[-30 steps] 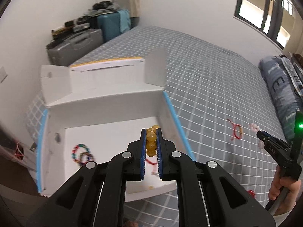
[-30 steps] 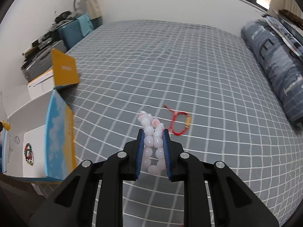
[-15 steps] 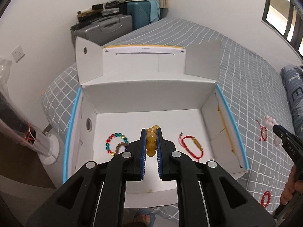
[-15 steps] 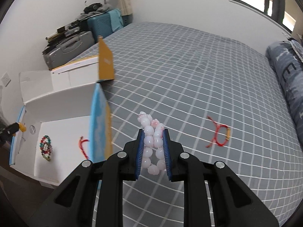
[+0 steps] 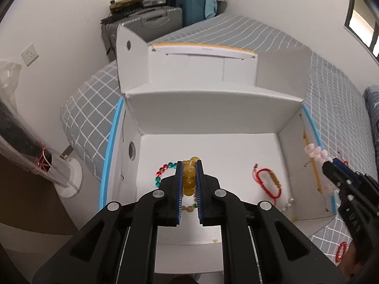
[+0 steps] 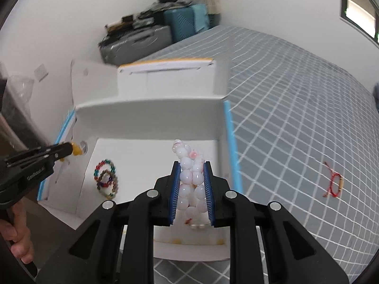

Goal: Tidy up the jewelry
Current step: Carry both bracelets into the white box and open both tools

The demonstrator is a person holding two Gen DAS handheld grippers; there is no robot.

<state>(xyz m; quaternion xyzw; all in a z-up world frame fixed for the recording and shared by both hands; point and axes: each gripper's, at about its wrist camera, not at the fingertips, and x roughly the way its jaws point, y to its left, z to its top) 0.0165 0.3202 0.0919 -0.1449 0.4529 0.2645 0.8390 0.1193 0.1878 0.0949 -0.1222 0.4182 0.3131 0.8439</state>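
My open white cardboard box sits on the grid-patterned grey bedspread. Inside it, the multicoloured bead bracelet lies toward the left wall and the red cord bracelet toward the right. Another red cord bracelet lies on the bedspread well right of the box, and the grey hard suitcase stands behind it.

White walls enclose a bed under a grey, white-checked cover, with a teal suitcase and grey hard case stacked in the far corner, a wall socket, and a dark-framed window at right.
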